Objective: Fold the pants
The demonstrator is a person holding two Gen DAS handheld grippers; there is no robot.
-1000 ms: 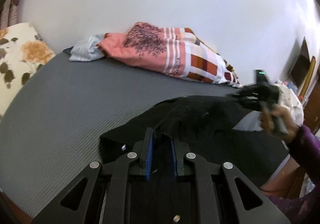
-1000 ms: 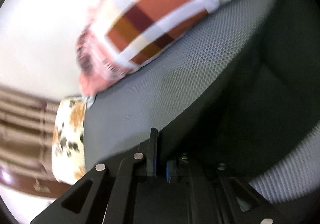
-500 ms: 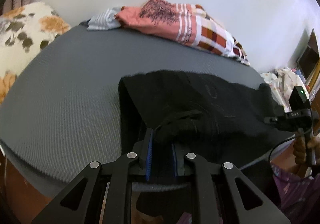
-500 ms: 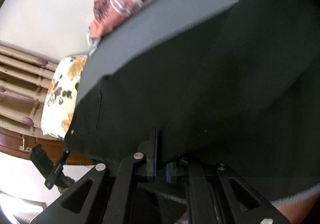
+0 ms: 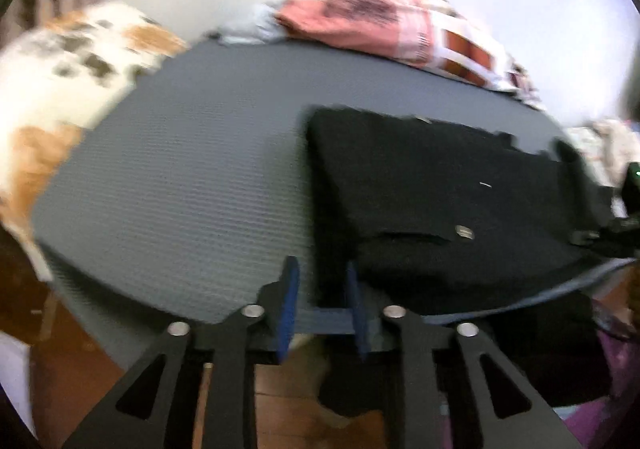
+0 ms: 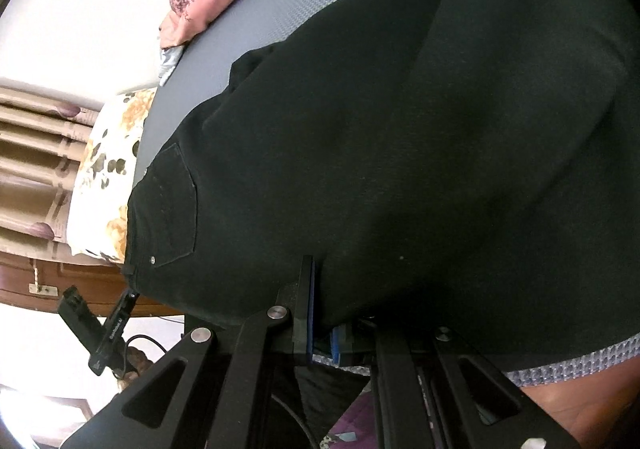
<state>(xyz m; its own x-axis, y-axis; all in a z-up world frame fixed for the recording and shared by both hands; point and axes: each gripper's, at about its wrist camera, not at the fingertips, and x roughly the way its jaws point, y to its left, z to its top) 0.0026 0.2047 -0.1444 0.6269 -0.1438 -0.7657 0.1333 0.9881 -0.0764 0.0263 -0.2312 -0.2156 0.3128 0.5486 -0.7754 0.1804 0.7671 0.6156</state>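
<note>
Black pants (image 5: pixel 440 189) lie spread on the grey mattress (image 5: pixel 180 189), with part of them hanging over its near edge. My left gripper (image 5: pixel 320 277) hovers at that near edge, just left of the pants. Its jaws are opening, and only grey mattress shows between its blue pads (image 5: pixel 289 289). In the right wrist view the pants (image 6: pixel 400 129) fill most of the picture, back pocket (image 6: pixel 172 209) at the left. My right gripper (image 6: pixel 324 309) is shut on the pants' fabric at the mattress edge. The left gripper (image 6: pixel 100 329) shows small beyond the waistband.
A floral pillow (image 5: pixel 60 81) lies at the left end of the mattress. A pink checked blanket (image 5: pixel 400 29) is bunched against the white wall. Wooden floor (image 5: pixel 288 389) lies below the near edge. Clothes (image 5: pixel 608 145) are piled at the right. A wooden bed frame (image 6: pixel 60 281) shows.
The left gripper has let go of the bunched pants fabric, its jaws have parted, and it has shifted left of the pants. The pants now lie flatter. The right gripper keeps its grip.
</note>
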